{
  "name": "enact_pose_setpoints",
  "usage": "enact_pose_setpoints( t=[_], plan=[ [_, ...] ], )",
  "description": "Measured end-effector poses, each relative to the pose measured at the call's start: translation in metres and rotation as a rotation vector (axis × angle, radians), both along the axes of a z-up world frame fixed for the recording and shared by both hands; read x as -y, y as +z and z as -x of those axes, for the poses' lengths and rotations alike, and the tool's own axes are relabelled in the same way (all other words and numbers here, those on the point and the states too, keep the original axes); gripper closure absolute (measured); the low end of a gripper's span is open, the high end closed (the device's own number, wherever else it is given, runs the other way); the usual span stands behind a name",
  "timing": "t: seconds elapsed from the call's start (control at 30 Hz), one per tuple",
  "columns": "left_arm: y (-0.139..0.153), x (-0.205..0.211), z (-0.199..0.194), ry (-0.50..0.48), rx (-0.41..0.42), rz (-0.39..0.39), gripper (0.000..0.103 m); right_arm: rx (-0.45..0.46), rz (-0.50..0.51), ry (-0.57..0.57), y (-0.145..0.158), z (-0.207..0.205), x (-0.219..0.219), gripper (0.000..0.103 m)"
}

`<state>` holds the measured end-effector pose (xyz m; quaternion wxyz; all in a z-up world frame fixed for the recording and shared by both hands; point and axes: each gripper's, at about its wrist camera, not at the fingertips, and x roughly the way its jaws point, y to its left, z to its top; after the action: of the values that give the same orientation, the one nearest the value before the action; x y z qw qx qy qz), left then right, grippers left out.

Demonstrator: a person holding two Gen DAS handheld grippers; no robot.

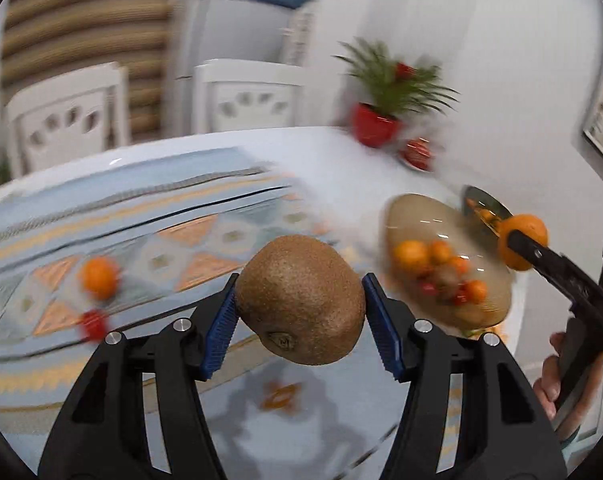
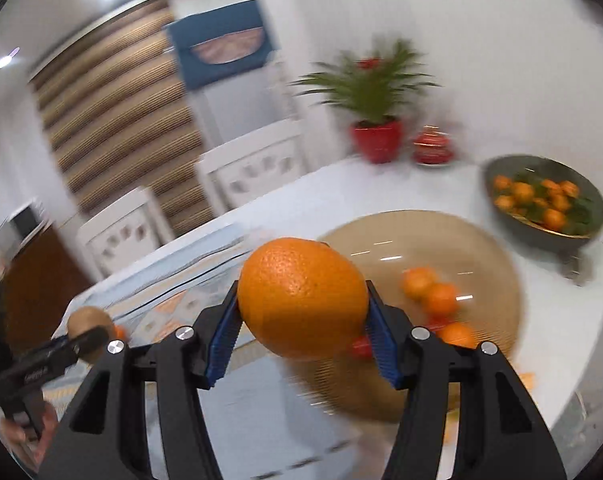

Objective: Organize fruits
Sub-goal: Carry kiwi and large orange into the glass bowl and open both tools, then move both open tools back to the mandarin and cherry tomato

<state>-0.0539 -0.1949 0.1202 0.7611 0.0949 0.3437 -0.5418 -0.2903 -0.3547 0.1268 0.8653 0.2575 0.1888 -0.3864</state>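
White table [image 1: 341,168] under a patterned cloth carries the tan plate [image 2: 481,248] of gathered fruit. Left of the plate, the left gripper [image 1: 300,312] clamps a kiwi [image 1: 301,300]; above its near rim, the right gripper [image 2: 303,312] clamps an orange [image 2: 301,296], both lifted, probably for delivery there.

A home dining room — white chairs [image 1: 67,114], laid table [image 2: 381,184], potted plant [image 2: 371,120].
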Motion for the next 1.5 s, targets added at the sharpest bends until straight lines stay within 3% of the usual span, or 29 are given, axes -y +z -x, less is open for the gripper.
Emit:
enact_pose_setpoints(
  t=[0.07, 0.2, 0.37, 0.7, 0.77, 1.0, 1.13, 1.3, 1.5],
  plan=[
    [-0.001, 0.031, 0.026, -0.06, 0.01, -0.006, 0.043, -0.007, -0.034, -0.049, -0.004, 0.018, 0.024, 0.046],
    [-0.014, 0.087, 0.06, -0.19, -0.076, -0.025, 0.043, -0.032, -0.093, -0.106, -0.018, 0.041, 0.068, 0.046],
    [-0.031, 0.133, 0.097, -0.272, -0.057, -0.062, 0.043, -0.072, -0.154, -0.142, -0.041, 0.052, 0.101, 0.046],
    [-0.052, 0.165, 0.119, -0.309, -0.032, -0.106, 0.043, -0.102, -0.199, -0.155, -0.068, 0.06, 0.111, 0.044],
    [-0.049, 0.163, 0.117, -0.294, -0.027, -0.083, 0.038, -0.082, -0.222, -0.153, -0.068, 0.064, 0.111, 0.039],
    [-0.019, 0.13, 0.099, -0.25, -0.01, -0.018, 0.032, -0.021, -0.182, -0.137, -0.041, 0.076, 0.087, 0.039],
    [-0.007, 0.106, 0.085, -0.206, -0.031, 0.01, 0.028, -0.005, -0.178, -0.111, -0.031, 0.069, 0.07, 0.03],
    [0.006, 0.072, 0.082, -0.189, -0.004, 0.04, 0.032, 0.045, -0.215, 0.033, -0.016, 0.049, 0.041, 0.03],
    [0.021, 0.025, 0.076, -0.144, 0.055, 0.073, 0.032, 0.031, -0.141, 0.146, 0.012, 0.007, -0.012, 0.033]
  ],
)
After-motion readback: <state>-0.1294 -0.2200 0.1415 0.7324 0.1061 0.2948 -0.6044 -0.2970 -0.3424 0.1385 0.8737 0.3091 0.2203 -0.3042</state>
